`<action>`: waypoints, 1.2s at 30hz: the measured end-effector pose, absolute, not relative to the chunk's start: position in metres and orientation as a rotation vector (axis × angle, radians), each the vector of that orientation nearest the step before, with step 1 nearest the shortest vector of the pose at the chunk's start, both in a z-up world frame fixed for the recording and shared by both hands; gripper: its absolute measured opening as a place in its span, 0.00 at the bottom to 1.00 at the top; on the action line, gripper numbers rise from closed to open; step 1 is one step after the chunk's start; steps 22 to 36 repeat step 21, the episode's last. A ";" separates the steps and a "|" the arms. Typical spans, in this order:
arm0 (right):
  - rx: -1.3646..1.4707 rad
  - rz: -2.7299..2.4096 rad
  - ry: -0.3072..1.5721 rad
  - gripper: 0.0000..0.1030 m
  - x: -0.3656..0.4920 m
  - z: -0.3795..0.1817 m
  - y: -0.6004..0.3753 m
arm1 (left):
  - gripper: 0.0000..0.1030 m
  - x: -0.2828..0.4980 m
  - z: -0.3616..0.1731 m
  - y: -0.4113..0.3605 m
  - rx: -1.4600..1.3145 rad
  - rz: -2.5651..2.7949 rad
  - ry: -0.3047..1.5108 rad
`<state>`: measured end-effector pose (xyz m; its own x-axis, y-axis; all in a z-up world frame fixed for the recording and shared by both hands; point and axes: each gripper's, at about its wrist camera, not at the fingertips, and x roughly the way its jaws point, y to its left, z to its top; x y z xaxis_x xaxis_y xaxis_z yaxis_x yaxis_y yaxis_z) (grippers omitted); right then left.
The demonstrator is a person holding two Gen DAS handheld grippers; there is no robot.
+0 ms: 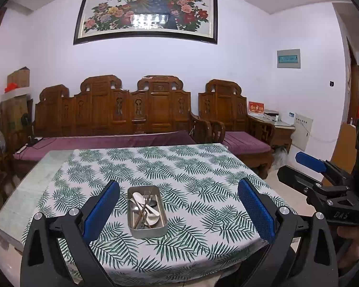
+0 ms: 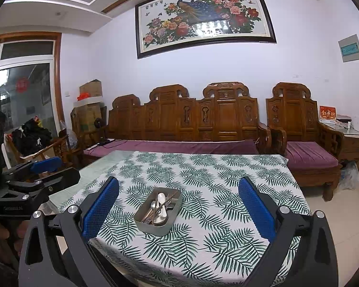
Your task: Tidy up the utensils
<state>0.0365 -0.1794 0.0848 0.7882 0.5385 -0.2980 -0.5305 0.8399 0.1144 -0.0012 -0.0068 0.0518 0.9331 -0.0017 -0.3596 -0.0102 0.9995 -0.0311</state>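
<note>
Currently all utensils sit jumbled in one rectangular grey metal tray [image 1: 148, 231], near-centre on the leaf-patterned counter [image 1: 191, 167]. Both the left tool [image 1: 178, 211] and the right tool [image 2: 178, 209] hover near the counter edge, jaws wide apart, empty. Count: one tray; about three silver metal spoons [image 1: 137, 198], one fork [image 1: 147, 197], several brown chopsticks [image 1: 141, 215]; exact count unclear. Stage ambiguous: gathered already, or awaiting sorting.

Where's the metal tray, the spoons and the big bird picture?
Tray [image 1: 153, 232]: left wrist view, on its near front wall.
Spoons [image 1: 137, 197]: left wrist view, on the pale bowl of one spoon inside the tray.
Picture [image 2: 203, 16]: right wrist view, on the peacocks in the framed picture's middle.
</note>
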 end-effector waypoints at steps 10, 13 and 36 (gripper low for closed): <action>0.026 0.580 0.328 0.98 0.034 0.085 -0.176 | 0.92 -0.002 0.053 -0.007 -0.033 0.007 0.370; 0.027 0.580 0.328 0.98 0.034 0.085 -0.175 | 0.92 -0.002 0.053 -0.006 -0.032 0.008 0.370; 0.027 0.579 0.328 0.98 0.034 0.085 -0.176 | 0.92 -0.002 0.052 -0.007 -0.034 0.011 0.373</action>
